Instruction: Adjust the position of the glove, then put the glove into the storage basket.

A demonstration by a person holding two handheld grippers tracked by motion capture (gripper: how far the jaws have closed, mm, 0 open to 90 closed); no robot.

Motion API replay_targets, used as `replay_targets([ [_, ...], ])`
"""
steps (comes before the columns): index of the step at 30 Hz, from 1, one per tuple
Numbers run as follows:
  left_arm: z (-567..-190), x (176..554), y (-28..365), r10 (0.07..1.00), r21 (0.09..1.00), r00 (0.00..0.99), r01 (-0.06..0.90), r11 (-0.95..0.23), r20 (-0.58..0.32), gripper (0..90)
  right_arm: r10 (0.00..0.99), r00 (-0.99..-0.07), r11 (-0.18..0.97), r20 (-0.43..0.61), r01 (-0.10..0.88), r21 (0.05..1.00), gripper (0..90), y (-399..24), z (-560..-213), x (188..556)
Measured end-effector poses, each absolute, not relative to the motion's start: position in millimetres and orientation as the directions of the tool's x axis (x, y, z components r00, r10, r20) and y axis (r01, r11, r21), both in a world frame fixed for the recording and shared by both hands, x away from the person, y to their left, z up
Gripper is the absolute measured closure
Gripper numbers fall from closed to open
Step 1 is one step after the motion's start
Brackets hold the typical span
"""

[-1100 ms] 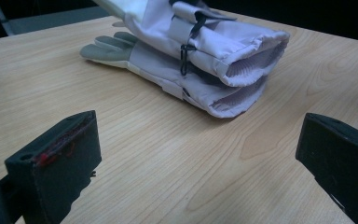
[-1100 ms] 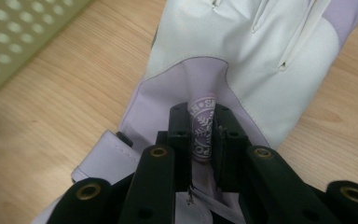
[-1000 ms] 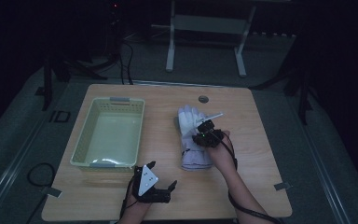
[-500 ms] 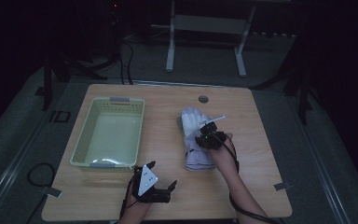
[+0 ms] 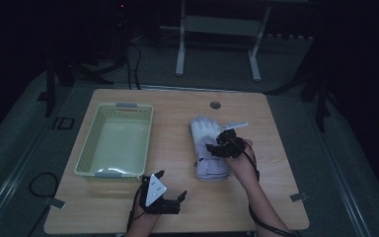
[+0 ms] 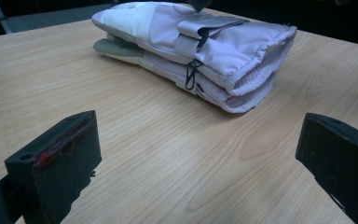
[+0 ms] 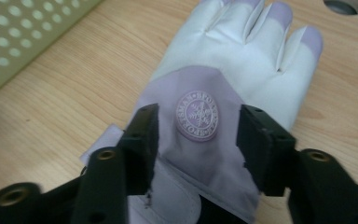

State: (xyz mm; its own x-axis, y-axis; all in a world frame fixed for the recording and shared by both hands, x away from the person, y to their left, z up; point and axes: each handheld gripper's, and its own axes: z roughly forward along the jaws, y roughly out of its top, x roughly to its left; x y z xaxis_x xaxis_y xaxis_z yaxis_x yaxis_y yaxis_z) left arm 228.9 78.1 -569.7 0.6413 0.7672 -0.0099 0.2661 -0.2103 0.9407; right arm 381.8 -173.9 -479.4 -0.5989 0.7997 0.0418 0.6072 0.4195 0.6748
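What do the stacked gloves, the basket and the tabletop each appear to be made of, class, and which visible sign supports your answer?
Gloves: probably padded synthetic fabric, lilac with smoother white panels; stitched seams, gathered cuff and a rubbery round badge show.
Basket: likely moulded plastic, pale green, matt; regular perforations in its walls.
Tabletop: wood or wood-look laminate, light, smooth; printed or real grain cannot be told.

Dim lab or recording room, not home. Lone wooden worktop (image 5: pixel 177 98) with cable hole (image 5: pixel 215 104) stands on grey carpet (image 5: pixel 296 89). Cables (image 5: pixel 128 59) trail across floor; metal stand (image 5: pixel 217 39) behind; surroundings dark, walls unseen.
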Motion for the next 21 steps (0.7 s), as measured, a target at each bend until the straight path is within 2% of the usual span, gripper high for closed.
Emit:
replay_targets([
  [3,-570,229,77,0.766,0.938,0.643,0.268,-0.220,-0.004,0.0,0.804,-0.591,0.391,0.058,0.600,0.698,39.6,-180,-476,381],
  [4,-569,230,76,0.764,0.933,0.645,0.276,-0.230,-0.002,0.0,0.805,-0.588,0.363,0.080,0.595,0.717,31.9,-188,-475,380],
  [7,-569,232,74,0.763,0.927,0.646,0.291,-0.237,-0.008,0.0,0.790,-0.607,0.375,0.086,0.589,0.716,23.1,-194,-476,379],
  [9,-569,233,74,0.754,0.923,0.657,0.297,-0.244,-0.012,0.0,0.784,-0.613,0.372,0.092,0.584,0.721,21.4,-196,-477,379],
  [12,-565,236,72,0.730,0.918,0.683,0.304,-0.257,-0.022,0.0,0.756,-0.650,0.408,0.072,0.555,0.725,14.0,-201,-478,374],
  [17,-547,238,65,0.706,0.925,0.708,0.280,-0.258,-0.018,0.0,0.749,-0.662,0.408,0.036,0.503,0.762,15.3,-213,-473,366],
  [21,-534,247,61,0.696,0.916,0.713,0.330,-0.227,-0.084,0.0,0.746,-0.666,0.403,-0.015,0.433,0.806,14.5,-226,-468,362],
])
